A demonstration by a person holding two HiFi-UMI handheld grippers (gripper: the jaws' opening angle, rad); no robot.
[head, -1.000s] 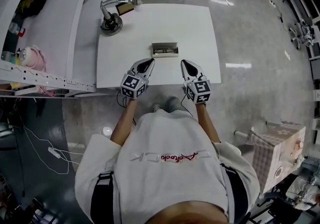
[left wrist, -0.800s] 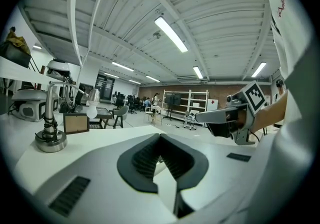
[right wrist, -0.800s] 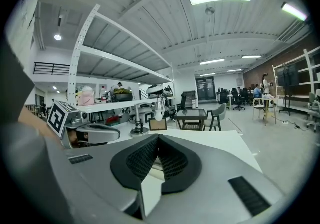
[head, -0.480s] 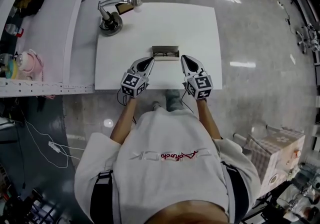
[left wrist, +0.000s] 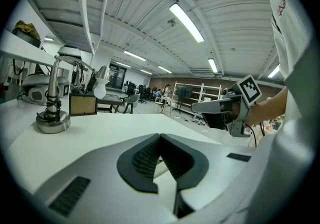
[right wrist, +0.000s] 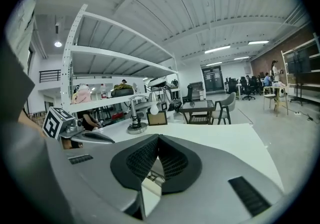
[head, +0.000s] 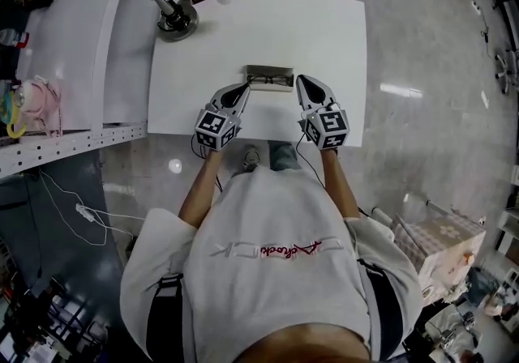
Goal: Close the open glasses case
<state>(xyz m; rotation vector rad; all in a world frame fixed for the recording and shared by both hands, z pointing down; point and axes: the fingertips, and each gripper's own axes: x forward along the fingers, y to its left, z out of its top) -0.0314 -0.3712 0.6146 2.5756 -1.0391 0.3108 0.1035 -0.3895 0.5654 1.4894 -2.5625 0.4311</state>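
The open glasses case [head: 269, 78] is a small grey box lying on the white table [head: 324, 29], with glasses inside. My left gripper [head: 243, 87] is shut and empty, its tip right at the case's near left corner. My right gripper [head: 301, 80] also looks shut and empty, its tip by the case's right end. I cannot tell whether either tip touches the case. In the left gripper view the left gripper's [left wrist: 160, 135] pads meet, and the right gripper [left wrist: 225, 108] shows at the right. The right gripper view shows the right gripper's [right wrist: 158, 137] pads together.
A desk lamp [head: 178, 13] on a round base stands at the table's far left corner, with a small brown box [left wrist: 82, 104] beside it. A white shelf unit [head: 49, 110] with clutter runs along the left. The table's near edge [head: 243, 136] lies under my wrists.
Both grippers have moved forward across the table towards the case, and their tips now flank its near side. Both stayed shut.
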